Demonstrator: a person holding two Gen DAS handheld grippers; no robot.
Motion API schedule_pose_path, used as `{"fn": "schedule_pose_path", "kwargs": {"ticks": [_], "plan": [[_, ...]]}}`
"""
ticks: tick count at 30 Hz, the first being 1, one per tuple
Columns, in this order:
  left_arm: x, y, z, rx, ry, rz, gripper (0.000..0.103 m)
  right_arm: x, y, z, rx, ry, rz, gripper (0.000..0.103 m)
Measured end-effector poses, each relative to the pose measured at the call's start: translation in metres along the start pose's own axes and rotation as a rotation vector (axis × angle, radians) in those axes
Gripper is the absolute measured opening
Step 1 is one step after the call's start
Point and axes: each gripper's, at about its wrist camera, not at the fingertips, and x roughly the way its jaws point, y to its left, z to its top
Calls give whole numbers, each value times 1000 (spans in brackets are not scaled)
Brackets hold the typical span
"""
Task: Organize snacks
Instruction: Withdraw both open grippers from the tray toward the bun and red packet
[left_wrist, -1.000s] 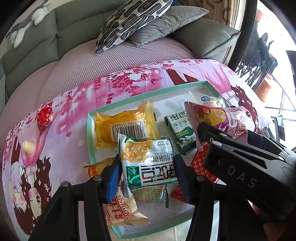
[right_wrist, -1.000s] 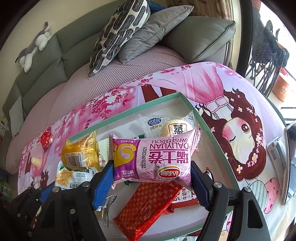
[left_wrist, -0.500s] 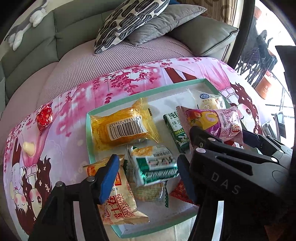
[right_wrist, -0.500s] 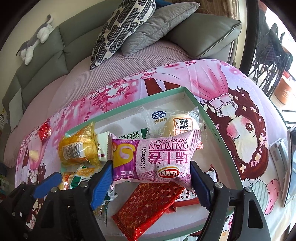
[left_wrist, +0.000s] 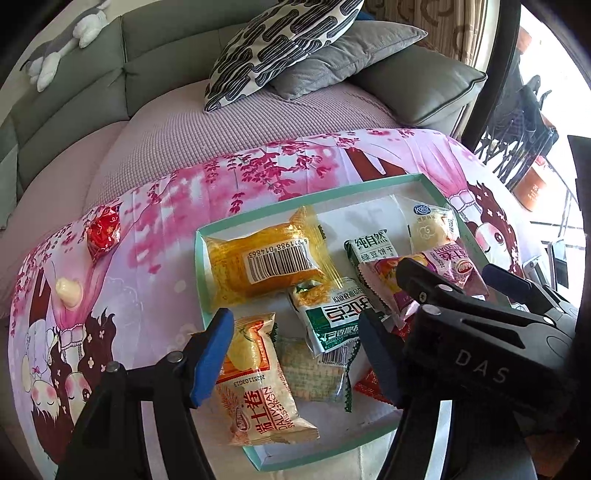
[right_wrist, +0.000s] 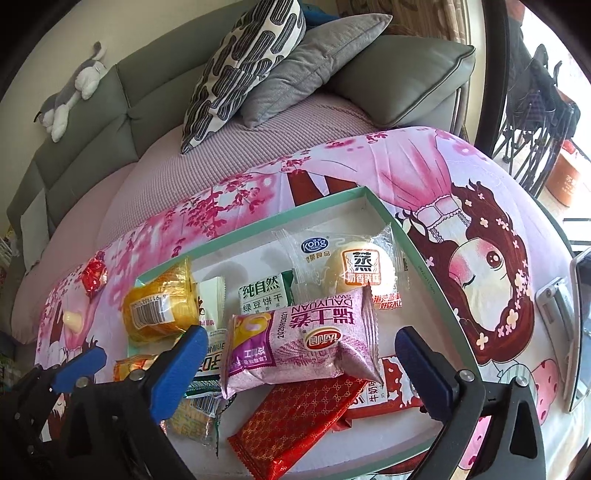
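Low table w/ pink cartoon-print cloth in front of a grey-green sofa; black-and-white patterned cushion and plain grey cushion lean on it, grey-white plush toy on the backrest. On the cloth left of the tray, well apart from it: red foil-wrapped candy and small cream-coloured sweet.

Shallow mint-green rimmed tray w/ white floor holds the snacks. Far left: clear yellow cake pack w/ barcode. Centre: green-white biscuit pack; far right: clear Kong bun pack. Near side: orange-cream swiss roll pack, green-white noodle-snack pack lying partly on a clear cracker pack. Purple-pink swiss roll pack rests across a red gold-patterned foil pack, label upside down, crumpled at right end.

Left gripper, blue pads, jaws spread wide, nothing held, over the noodle-snack and orange packs. Right gripper jaws also spread wide, either side of the purple pack, not touching it. In left wrist view the right gripper's black body hides part of tray's right side.
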Motion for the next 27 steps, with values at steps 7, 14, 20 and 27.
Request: {"fn": "schedule_pose_path", "kwargs": {"ticks": [7,14,20,27], "plan": [[-5,27,4,-72,-20,40,71,0,-4,1,13,-1,-9,103],[-9,72,4,-215,-36,89,71,-1,5,-1,-22,1,3,103],[-9,98,0,-302,-40,108,72,0,8,-2,-36,7,1,103],[-10,107,-1,-325,-54,129,92,-2,11,-3,-62,-25,-6,103]]}}
